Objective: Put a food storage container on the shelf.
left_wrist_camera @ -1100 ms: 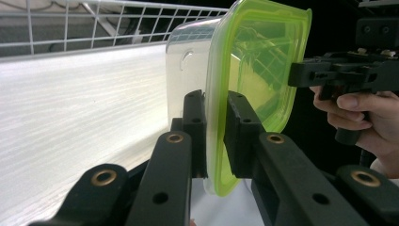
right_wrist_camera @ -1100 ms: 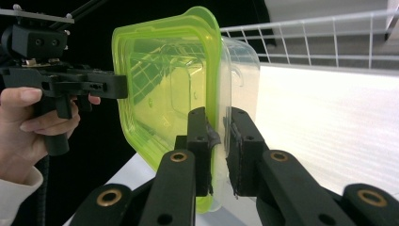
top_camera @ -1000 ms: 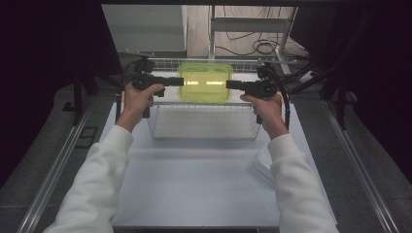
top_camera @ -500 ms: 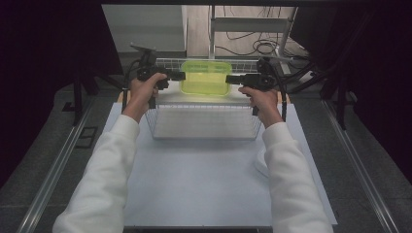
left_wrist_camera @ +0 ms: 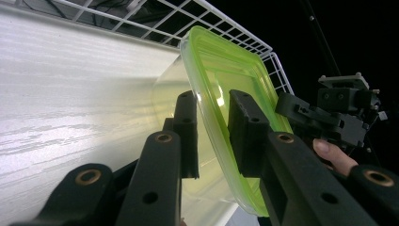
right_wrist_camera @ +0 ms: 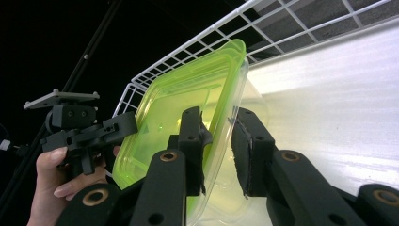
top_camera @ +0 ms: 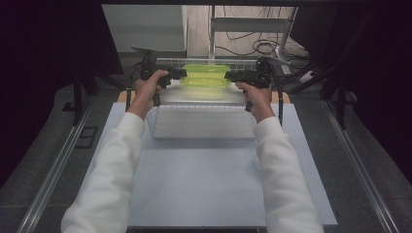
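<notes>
We see the box (top_camera: 205,76), a clear tub with a lime-green lid, at the far end of the wire basket (top_camera: 201,131), close to its back wall. In the high view it sits between the two grippers, one at each short end.

In the left gripper view the box's (left_wrist_camera: 221,94) lid rim runs up between the left gripper's (left_wrist_camera: 214,132) two fingers (left_wrist_camera: 186,122). A narrow gap shows on both sides of the rim, so the fingers stand slightly apart and do not press on it; they have just been opening. In the high view this gripper (top_camera: 171,74) is at the box's left end.

In the right gripper view the box (right_wrist_camera: 188,103) stands edge-on, and its rim passes between the right gripper's (right_wrist_camera: 220,143) fingers (right_wrist_camera: 247,136). These too are a little apart around the rim, having just been opening. In the high view that gripper (top_camera: 232,75) is at the box's right end.

The basket stands on the white tabletop (top_camera: 194,189). We can read no label or writing on anything.
</notes>
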A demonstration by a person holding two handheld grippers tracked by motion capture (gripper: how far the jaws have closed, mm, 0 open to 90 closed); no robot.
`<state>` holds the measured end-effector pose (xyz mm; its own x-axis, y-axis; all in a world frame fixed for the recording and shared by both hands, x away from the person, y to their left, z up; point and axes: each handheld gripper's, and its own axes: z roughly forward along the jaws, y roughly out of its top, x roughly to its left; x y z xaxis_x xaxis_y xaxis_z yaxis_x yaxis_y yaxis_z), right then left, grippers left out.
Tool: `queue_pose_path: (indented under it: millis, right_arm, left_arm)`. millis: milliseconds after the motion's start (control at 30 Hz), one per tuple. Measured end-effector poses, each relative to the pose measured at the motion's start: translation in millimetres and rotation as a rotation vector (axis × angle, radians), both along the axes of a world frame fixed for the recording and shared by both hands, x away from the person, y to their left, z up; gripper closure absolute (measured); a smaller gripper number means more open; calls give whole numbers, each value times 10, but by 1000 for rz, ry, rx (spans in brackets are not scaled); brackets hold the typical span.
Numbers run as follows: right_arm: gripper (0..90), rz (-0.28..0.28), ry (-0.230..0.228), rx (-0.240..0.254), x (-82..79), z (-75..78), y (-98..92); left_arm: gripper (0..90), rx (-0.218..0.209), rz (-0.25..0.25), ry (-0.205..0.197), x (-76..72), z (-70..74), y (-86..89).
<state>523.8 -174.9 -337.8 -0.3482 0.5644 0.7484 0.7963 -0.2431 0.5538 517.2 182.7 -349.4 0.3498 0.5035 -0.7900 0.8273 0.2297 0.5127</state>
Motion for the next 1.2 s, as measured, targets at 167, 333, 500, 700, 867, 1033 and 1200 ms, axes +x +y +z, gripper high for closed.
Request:
queue_pose_path:
  millis: [167, 333, 500, 700, 867, 1033, 1200]
  right_arm:
    - [727, -19, -6, 0, -7, -4, 15]
    - [557, -51, -58, -22, -75, 48, 63]
    - [453, -80, -122, -62, -220, 172, 97]
    - [439, -49, -81, -82, -231, 151, 128]
    - [445, -41, -72, -93, -157, 75, 171]
    - [439, -44, -88, -84, -107, 52, 142]
    - [390, -51, -134, -125, -179, 130, 88]
  left_arm:
    - [722, 30, 12, -21, -22, 12, -14]
    - [495, 93, 37, -115, -105, 77, -59]
    - [315, 156, 84, -215, -268, 242, -49]
    - [269, 204, 73, -231, -369, 282, -55]
    - [269, 171, 76, -226, -409, 252, 3]
    - [270, 171, 76, -231, -429, 224, 97]
    - [269, 178, 65, -255, -509, 217, 135]
